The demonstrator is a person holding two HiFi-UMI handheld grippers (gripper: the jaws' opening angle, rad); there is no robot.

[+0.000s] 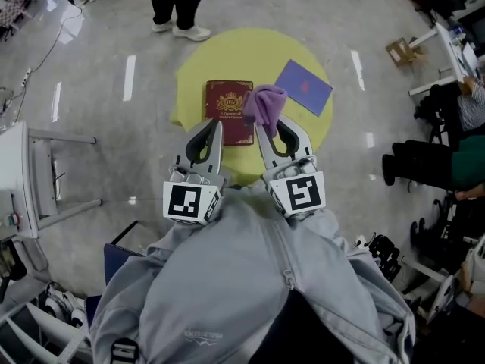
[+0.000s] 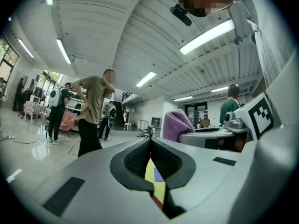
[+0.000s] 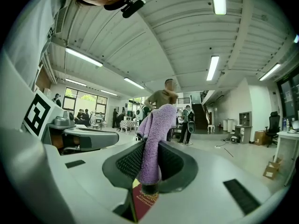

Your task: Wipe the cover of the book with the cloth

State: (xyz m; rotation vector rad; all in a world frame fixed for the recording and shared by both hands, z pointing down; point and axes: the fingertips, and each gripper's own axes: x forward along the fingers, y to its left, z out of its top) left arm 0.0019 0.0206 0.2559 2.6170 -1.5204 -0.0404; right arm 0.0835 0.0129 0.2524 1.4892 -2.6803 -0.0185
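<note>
A dark red book (image 1: 228, 111) with a gold crest lies on the round yellow table (image 1: 197, 70). A purple cloth (image 1: 264, 103) hangs bunched over the book's right edge, and my right gripper (image 1: 263, 125) is shut on it. In the right gripper view the cloth (image 3: 156, 134) stands up between the jaws, with the red book (image 3: 144, 200) showing below. My left gripper (image 1: 217, 125) hovers over the book's near edge, shut with nothing in it; in its own view the left gripper (image 2: 150, 143) shows only a sliver of table through the jaws.
A blue-violet booklet (image 1: 303, 86) lies on the table's right side. A person (image 1: 176, 4) stands just beyond the table. Seated people's legs (image 1: 424, 165) are at the right, a white frame (image 1: 30, 174) at the left, and a cardboard box (image 1: 399, 51) on the floor.
</note>
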